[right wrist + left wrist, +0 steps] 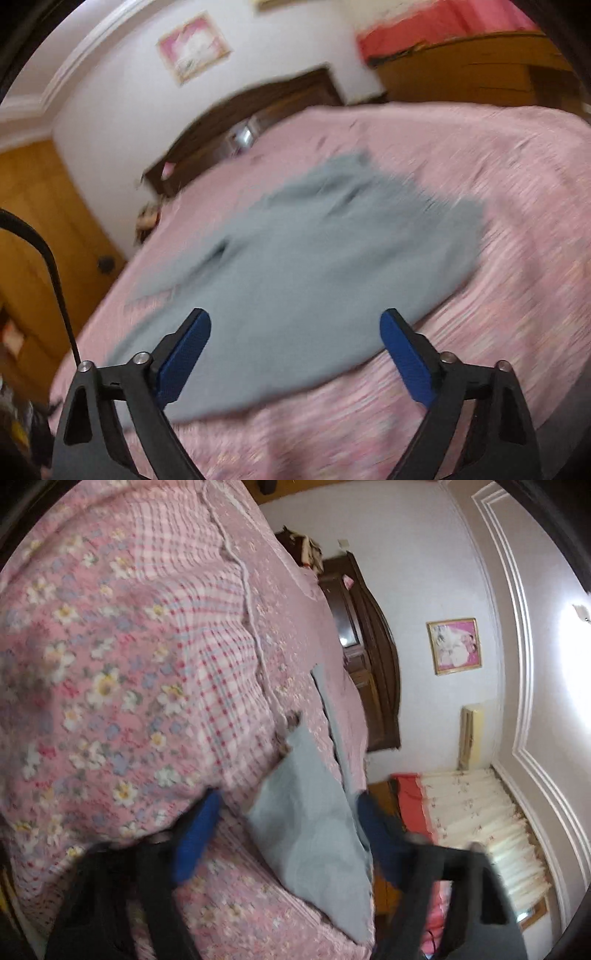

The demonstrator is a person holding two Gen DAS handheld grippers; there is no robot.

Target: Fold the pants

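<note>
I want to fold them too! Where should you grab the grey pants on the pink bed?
Probably at the edge nearest the camera. The grey pants lie spread flat on the pink bedspread, so there is no lump to pinch. The right gripper hangs open above that near edge; I would come in low from this side, sliding one of the jaws under the hem.

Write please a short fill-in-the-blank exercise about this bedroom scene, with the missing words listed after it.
1. The pants are ___ in colour.
2. They lie on a bed with a ___ cover.
3. The right gripper has its jaws ___, holding nothing.
4. On the wall hangs a framed ___.

Missing words: grey; pink; open; picture
</note>
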